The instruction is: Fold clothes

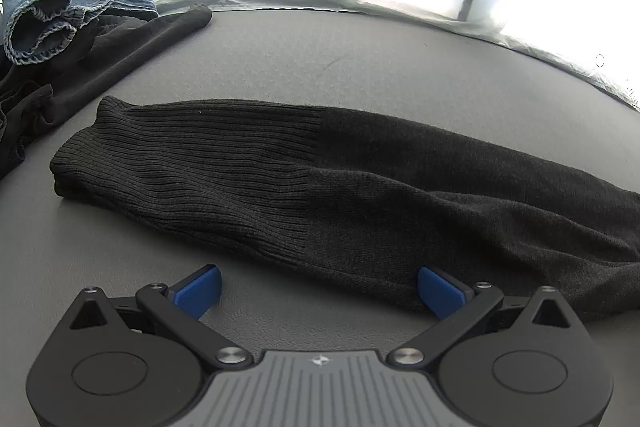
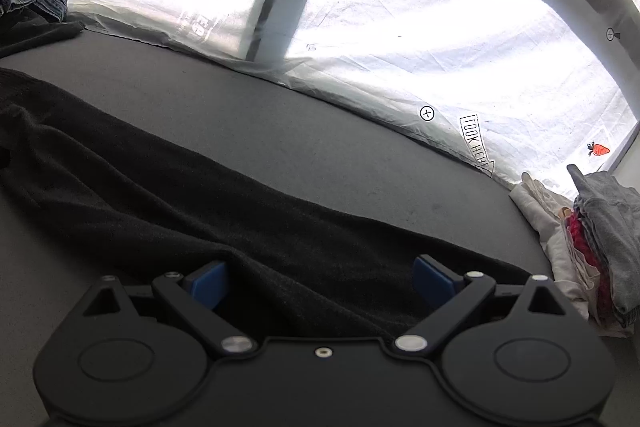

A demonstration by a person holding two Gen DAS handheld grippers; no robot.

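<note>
No containers — black knit garment [image 1: 320,179] lies flat on grey table [image 1: 320,47].

1. The black knit garment [image 1: 360,187] runs off the left wrist view's edge at 3 o'clock.
2. The denim pile [image 1: 60,11] is cut off at 10 o'clock.
3. The stack of folded clothes [image 2: 592,239] is cut off at 4 o'clock in the right wrist view.

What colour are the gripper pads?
Blue, on both grippers; the left gripper's pads show best in the left wrist view.
</note>
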